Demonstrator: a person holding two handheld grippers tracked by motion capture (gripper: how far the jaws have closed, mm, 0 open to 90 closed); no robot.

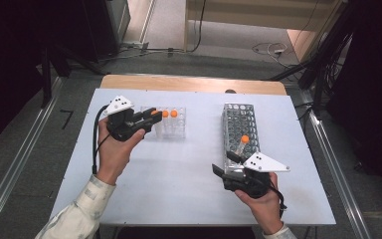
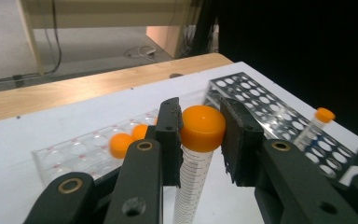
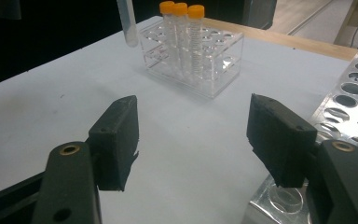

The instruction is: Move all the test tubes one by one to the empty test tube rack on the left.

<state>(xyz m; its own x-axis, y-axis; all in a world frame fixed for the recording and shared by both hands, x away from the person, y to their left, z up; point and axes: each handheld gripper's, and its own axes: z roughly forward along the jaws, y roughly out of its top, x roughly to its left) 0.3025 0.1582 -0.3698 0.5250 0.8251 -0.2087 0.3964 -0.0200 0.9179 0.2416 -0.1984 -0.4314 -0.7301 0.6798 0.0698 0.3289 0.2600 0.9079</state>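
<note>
In the high view, the left gripper (image 1: pixel 151 117) is reaching level over the white table (image 1: pixel 179 174), its black jaws pinching the orange cap of a tube (image 1: pixel 155 113) just at the near corner of the clear plastic rack (image 1: pixel 171 124). Two more orange-capped tubes (image 1: pixel 169 114) are standing in that rack just beyond the jaws. The right gripper (image 1: pixel 224 167) is sitting low at the near end of the perforated metal rack (image 1: pixel 240 124), with its grey three-cornered plate on top. A single capped tube (image 1: pixel 242 144) is leaning in the metal rack just ahead of it.

In the left gripper view, the matte black pads are clamping the smooth, rounded orange cap (image 2: pixel 203 127) from both sides, and the translucent body with printed graduation marks is hanging down between the jaws (lifted clear of the rack, as far as can be seen). Behind the left jaw, the clear rack (image 2: pixel 84 154) is showing its round wells and two blurred orange caps (image 2: pixel 126 140). To the right, the shiny metal rack (image 2: pixel 279 116) with its grid of holes is carrying its own tube (image 2: pixel 314 126).

In the right gripper view, the right gripper (image 3: pixel 191 135) is standing released, its blocky pads wide apart with bare table between them. Beyond the jaws, three capped tubes (image 3: pixel 182 32) are standing upright in the clear rack (image 3: pixel 200 65); the metal rack (image 3: pixel 349 107) is lying beside the right jaw.
</note>
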